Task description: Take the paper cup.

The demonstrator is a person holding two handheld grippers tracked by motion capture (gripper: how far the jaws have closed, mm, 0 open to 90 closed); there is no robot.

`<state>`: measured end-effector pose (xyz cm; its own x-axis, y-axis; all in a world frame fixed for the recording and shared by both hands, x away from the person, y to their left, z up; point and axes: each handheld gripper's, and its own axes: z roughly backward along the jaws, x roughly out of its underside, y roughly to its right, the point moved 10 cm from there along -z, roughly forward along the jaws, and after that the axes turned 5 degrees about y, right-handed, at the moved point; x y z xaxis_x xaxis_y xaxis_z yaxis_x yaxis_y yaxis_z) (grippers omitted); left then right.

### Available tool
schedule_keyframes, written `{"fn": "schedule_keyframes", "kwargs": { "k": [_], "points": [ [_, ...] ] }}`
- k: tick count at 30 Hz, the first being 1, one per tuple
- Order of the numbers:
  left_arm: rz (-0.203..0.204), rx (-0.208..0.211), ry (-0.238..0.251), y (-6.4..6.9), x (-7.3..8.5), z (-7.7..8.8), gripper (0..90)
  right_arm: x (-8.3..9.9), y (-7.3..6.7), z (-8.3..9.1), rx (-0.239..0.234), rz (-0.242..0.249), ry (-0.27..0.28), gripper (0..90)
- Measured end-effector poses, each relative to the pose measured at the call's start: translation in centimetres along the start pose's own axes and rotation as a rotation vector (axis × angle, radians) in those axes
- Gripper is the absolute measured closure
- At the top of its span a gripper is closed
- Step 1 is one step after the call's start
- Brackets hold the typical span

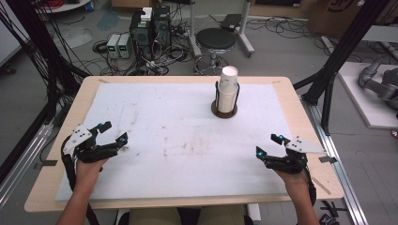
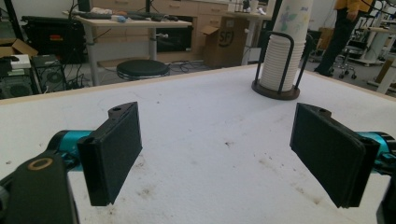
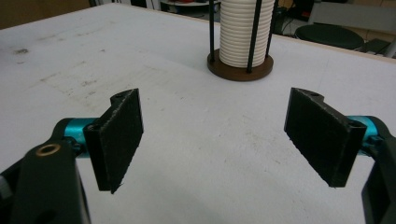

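from above, the stack of paper cups (image 1: 228,89) is seen upright in its wire holder (image 1: 224,108) at the table's far side, well apart from the left gripper (image 1: 110,133) and right gripper (image 1: 267,144), both spread wide and empty. in the left gripper view, the stack (image 2: 285,51) lies ahead to the right. in the right gripper view, it (image 3: 246,30) is centred between the jaws; a straight approach to the top cup's rim is judged best.

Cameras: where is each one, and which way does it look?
High view: above the table, looking forward and down; forearms, left claw and right claw show.
Left gripper view: rides the left claw, facing the cup stack; its open jaws show.
Right gripper view: rides the right claw, facing the same stack; open jaws show.
Shared: both gripper views see the cup stack in its holder.
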<state>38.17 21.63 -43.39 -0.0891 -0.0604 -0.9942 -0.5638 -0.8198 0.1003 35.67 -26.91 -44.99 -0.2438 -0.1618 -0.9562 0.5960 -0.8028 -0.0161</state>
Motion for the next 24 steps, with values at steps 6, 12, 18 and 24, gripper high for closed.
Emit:
{"fn": "schedule_keyframes", "kwargs": {
  "k": [6, 12, 18, 24],
  "points": [
    [0.001, 0.000, -0.004, -0.1, 0.1, -0.1, 16.5, 0.1, 0.0, 0.0, 0.000, -0.008, -0.002, 20.0],
    [0.012, 0.003, -0.007, -0.1, 0.3, -0.2, 16.5, 0.0, 0.1, -0.2, -0.003, -0.026, 0.010, 20.0],
    [0.010, 0.017, -0.013, 0.3, 0.3, -0.2, 16.5, 0.0, 0.0, -0.6, -0.017, -0.021, 0.003, 20.0],
    [0.005, 0.043, -0.022, 1.0, 0.5, -0.2, 16.5, -0.6, -0.3, -1.3, -0.018, -0.018, 0.003, 20.0]
  ]
}}
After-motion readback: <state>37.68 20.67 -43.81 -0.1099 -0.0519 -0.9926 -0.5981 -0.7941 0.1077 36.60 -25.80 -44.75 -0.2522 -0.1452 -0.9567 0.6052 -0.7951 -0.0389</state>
